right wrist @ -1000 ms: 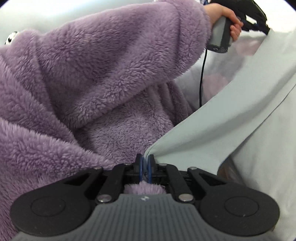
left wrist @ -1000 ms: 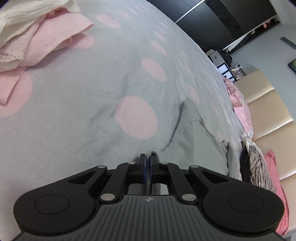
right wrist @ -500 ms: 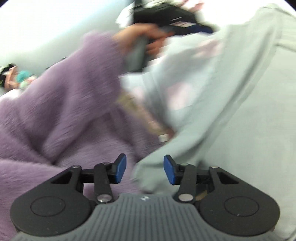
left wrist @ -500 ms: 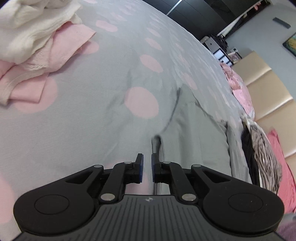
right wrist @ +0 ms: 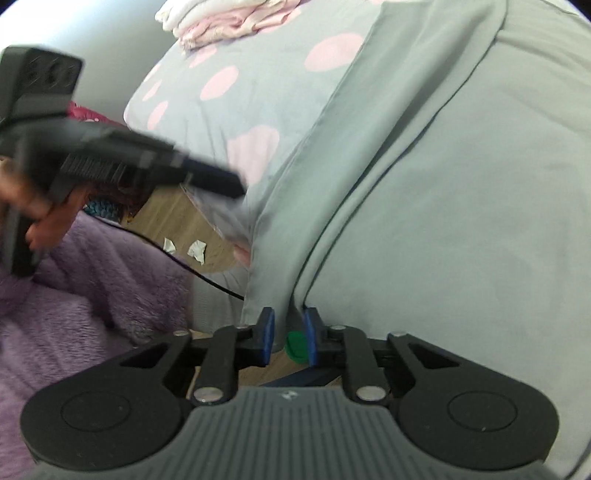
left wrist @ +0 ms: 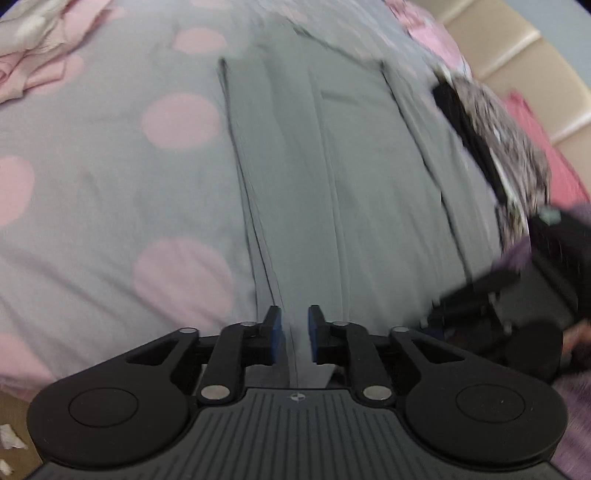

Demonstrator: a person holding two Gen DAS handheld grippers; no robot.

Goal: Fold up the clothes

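Left wrist view: left tongs released, jaws just widened, grey garment flat on dotted bedspread ahead and beneath, pink clothes far left; right wrist view: right tongs just narrowed, garment hem between pads, grip uncertain.

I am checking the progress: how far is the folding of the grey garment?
Done: the grey garment lies flat on the dotted bedspread with lengthwise folds. In hand: both grippers stand open at its near edge, gripping nothing. Left: further folds, and the pink clothes behind.
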